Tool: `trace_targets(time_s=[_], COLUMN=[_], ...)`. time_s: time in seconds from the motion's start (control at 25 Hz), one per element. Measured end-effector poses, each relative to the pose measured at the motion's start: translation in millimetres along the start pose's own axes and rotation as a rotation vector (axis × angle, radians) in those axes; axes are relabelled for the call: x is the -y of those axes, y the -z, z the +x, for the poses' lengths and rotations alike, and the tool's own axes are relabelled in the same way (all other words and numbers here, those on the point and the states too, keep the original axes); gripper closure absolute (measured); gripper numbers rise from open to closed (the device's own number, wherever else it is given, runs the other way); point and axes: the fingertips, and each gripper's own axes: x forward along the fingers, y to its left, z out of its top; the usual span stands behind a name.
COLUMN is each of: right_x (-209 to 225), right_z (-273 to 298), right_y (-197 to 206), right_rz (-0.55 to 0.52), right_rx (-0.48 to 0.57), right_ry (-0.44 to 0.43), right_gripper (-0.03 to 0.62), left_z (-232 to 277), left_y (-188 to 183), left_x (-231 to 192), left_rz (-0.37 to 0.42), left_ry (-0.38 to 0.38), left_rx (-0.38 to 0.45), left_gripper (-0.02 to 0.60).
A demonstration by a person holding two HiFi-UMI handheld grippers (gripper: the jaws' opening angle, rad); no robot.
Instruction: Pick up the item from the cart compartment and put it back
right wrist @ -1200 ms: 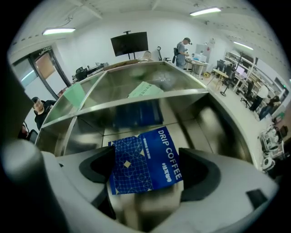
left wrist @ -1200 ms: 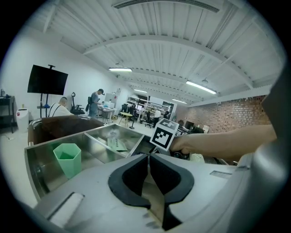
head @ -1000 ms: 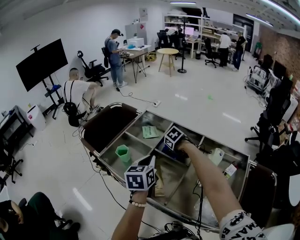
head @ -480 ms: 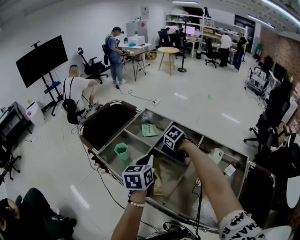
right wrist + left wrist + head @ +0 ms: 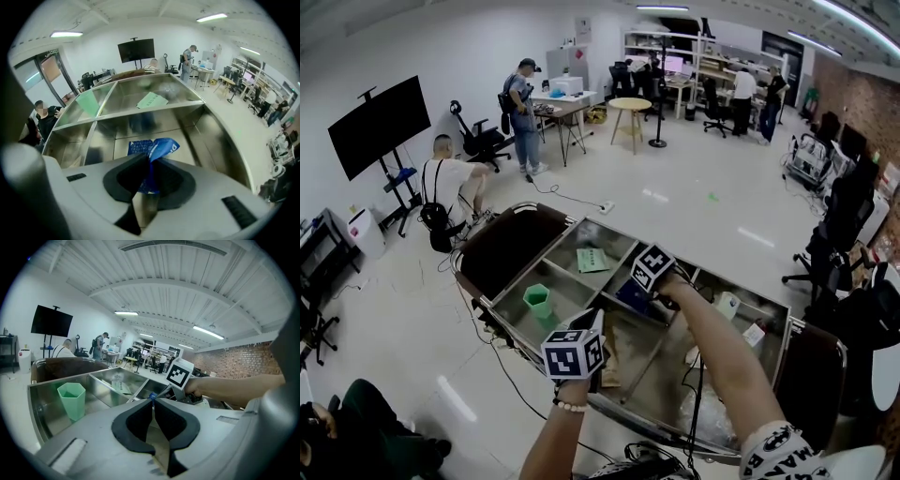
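Note:
A blue packet point(image 5: 162, 147) lies in the cart's middle compartment point(image 5: 197, 117), one end lifted off the steel floor. My right gripper point(image 5: 150, 163) is closing on that end, and the pads pinch it between them. In the head view the right gripper point(image 5: 645, 281) reaches down into the steel cart point(image 5: 546, 272) over the blue packet point(image 5: 635, 297). My left gripper point(image 5: 596, 325) hovers at the cart's near edge. Its jaws point(image 5: 153, 398) are shut with nothing between them.
A green cup point(image 5: 538, 301) stands in the near-left compartment and a green paper point(image 5: 593, 260) lies in the far one. A white bottle point(image 5: 728, 307) and brown cardboard point(image 5: 612, 358) sit in other compartments. People, office chairs, a TV stand point(image 5: 379, 128) and a round table point(image 5: 630, 105) stand beyond.
The right gripper has shifted slightly right and up over the middle compartment. The left gripper has stayed at the cart's near edge.

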Motion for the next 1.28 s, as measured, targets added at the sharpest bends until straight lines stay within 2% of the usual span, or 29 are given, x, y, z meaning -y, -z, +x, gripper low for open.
trace_targets(time_s=[0.2,0.56,0.88,1.08,1.28], right_x=[5.5,-6.7,-61.1,-103.4,-153.0], right_z=[-32.2,-140.2,-214.8,-251.9,-281.3], right_y=[-12.8,-57.1,-53.4,-38.0,-16.1], right_rz=[0.009,0.006,-0.036,-0.057,-0.054], right_rx=[0.091,0.368,0.565,0.672,0.787], right_ry=[0.05,0.148,0.177,0.168,0.159], right_gripper=[0.525,0.526,0.528,0.528,0.528], left_z=[-3.7,-20.9,-45.3,-69.8,-98.0], left_y=[-3.1,-4.2,4.3,10.2,22.4], left_x=[5.1,7.5,7.5,6.4,6.4], left_rz=[0.008,0.036,0.056,0.059,0.098], left_ry=[0.013,0.031,0.036,0.037,0.027], left_rx=[0.013,0.056,0.092,0.153,0.173], left_gripper=[0.577,0.577,0.577,0.577,0.577])
